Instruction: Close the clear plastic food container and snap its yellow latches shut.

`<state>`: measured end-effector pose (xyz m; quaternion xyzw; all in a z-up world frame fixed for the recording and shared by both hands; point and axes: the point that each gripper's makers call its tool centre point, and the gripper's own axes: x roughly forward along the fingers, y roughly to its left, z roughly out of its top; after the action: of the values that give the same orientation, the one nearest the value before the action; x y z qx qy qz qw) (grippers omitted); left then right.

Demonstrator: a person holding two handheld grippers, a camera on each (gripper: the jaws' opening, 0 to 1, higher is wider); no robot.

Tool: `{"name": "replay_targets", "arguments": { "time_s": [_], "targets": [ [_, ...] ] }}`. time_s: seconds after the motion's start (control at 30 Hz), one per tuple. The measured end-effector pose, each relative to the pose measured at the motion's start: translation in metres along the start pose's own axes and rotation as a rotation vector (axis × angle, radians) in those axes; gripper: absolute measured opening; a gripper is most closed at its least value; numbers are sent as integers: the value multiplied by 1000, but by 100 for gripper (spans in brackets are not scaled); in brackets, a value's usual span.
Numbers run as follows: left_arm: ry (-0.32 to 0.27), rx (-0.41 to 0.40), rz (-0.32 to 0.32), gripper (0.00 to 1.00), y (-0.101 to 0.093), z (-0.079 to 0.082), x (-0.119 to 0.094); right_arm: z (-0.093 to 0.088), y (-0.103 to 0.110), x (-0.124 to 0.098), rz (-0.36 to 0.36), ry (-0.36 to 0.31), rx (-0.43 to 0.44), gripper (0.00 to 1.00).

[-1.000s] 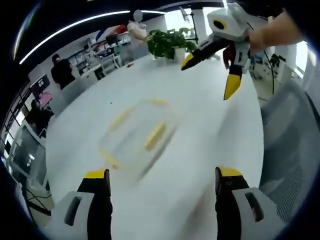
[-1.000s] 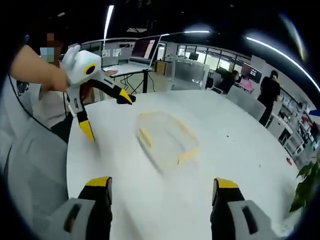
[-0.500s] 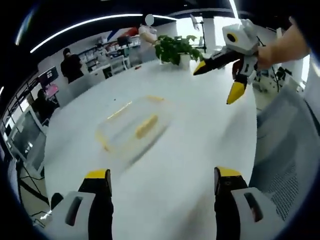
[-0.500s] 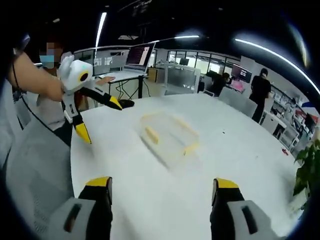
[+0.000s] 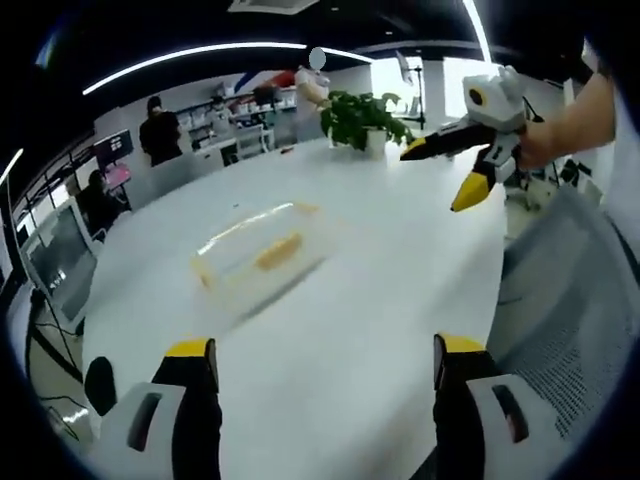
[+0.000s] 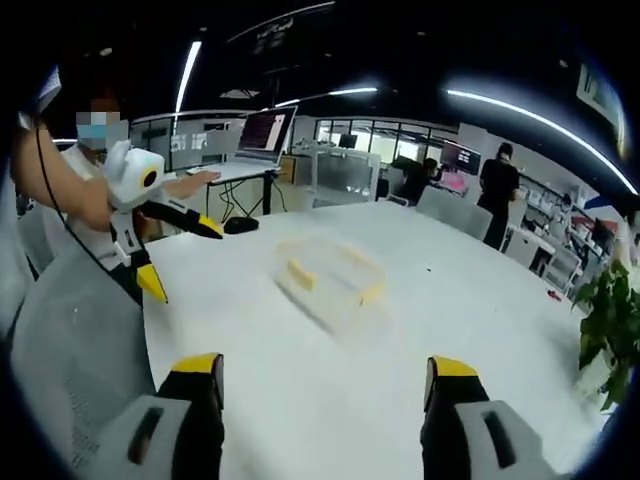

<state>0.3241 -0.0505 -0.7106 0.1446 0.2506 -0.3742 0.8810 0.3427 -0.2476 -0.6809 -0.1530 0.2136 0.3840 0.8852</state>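
The clear plastic food container (image 5: 258, 256) sits alone out on the white table (image 5: 400, 280), well apart from both tools, and motion blur smears its outline in both views. Its yellow latches (image 5: 279, 252) show as soft yellow streaks along its sides; whether the lid is seated or any latch is pressed down cannot be told from these pictures. The left gripper (image 5: 318, 352) has its jaws spread wide with nothing between them, hanging over the near edge of the table. The right gripper (image 6: 324, 364) is likewise spread and empty, and in the left gripper view it hovers at the far right with its yellow tips parted. Neither tool touches the container, so the closing and latching appear either finished or not begun; I cannot say which. A potted plant (image 5: 358, 112) stands at the table's far side.
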Motion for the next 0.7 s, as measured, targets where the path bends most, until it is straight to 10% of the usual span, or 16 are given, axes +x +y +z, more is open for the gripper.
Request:
{"name": "replay_targets", "arguments": {
  "time_s": [0.7],
  "targets": [
    [-79, -118, 27, 90, -14, -4, -15, -28, 16, -29, -23, -15, 60, 82]
  ]
}}
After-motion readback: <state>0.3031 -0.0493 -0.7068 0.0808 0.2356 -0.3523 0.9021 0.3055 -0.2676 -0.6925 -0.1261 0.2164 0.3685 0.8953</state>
